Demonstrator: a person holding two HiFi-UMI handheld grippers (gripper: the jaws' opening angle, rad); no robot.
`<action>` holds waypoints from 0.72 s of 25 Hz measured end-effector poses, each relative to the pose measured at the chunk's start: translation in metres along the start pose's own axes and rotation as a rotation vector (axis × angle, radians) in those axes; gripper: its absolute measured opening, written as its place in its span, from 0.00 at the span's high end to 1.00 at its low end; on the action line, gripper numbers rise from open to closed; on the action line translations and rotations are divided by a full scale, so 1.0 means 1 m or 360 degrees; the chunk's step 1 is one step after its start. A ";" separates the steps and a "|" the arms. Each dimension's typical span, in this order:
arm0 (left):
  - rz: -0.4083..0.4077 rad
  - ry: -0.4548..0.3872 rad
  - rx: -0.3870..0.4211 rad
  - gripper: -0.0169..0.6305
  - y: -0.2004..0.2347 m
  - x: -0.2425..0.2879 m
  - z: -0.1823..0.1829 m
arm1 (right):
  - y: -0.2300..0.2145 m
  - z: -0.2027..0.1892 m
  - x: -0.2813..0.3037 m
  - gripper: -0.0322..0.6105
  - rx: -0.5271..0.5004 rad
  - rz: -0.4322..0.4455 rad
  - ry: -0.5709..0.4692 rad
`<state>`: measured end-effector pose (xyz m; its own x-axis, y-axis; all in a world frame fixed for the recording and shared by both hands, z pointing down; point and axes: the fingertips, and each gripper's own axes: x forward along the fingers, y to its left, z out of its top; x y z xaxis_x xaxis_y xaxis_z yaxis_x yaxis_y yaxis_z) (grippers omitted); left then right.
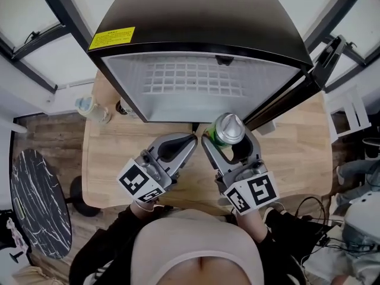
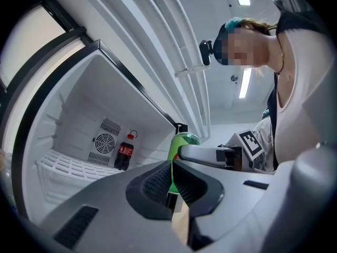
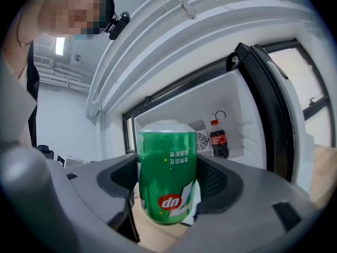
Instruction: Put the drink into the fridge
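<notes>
A small black fridge with a white interior (image 1: 202,16) stood on the light wooden surface (image 1: 297,153), its black-framed door (image 1: 323,64) swung open to the right; a yellow warning label (image 1: 111,38) sat on its top left corner, and a white wire shelf (image 1: 190,79) ran across the inside; at the back of the compartment a dark cola bottle with a red cap (image 2: 124,152) stood upright beside a round fan grille. The right hand-held gripper (image 1: 228,138) was clamped on a green aluminium drink can (image 1: 228,129), one grey jaw pressed to each side of it; the can was outside the fridge, held just in front of the open compartment and over the surface; in the right gripper view the print on the can (image 3: 168,178) read upside down, with the cola bottle (image 3: 218,138) well beyond it. The left hand-held gripper (image 1: 189,141) was just beside the right one, its jaws brought together with nothing between them; in the left gripper view the jaws met along a thin line, and the can (image 2: 182,144) showed past them in the right hand-held gripper (image 2: 205,153). A clear plastic bottle (image 1: 89,108) stood on the surface to the left of the fridge; a round black marbled table (image 1: 35,200) stood on the floor at the far left.
</notes>
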<state>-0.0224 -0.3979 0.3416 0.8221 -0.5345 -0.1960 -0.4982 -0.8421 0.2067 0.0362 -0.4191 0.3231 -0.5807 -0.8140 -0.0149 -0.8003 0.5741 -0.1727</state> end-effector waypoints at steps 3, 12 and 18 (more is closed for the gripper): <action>0.0044 -0.0002 -0.0001 0.95 0.000 0.002 0.000 | -0.006 0.003 0.000 0.42 0.0000 0.0014 0.0006; 0.0146 -0.0004 -0.0006 0.95 0.001 -0.008 -0.004 | -0.021 0.019 0.024 0.41 -0.0052 0.0035 -0.0011; 0.0211 0.0000 -0.0021 0.95 0.002 -0.019 -0.008 | -0.032 0.032 0.052 0.41 -0.0114 0.0027 -0.0031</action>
<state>-0.0367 -0.3893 0.3538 0.7491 -0.6412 -0.1663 -0.5989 -0.7629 0.2435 0.0367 -0.4826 0.2960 -0.5918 -0.8052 -0.0365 -0.7994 0.5921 -0.1014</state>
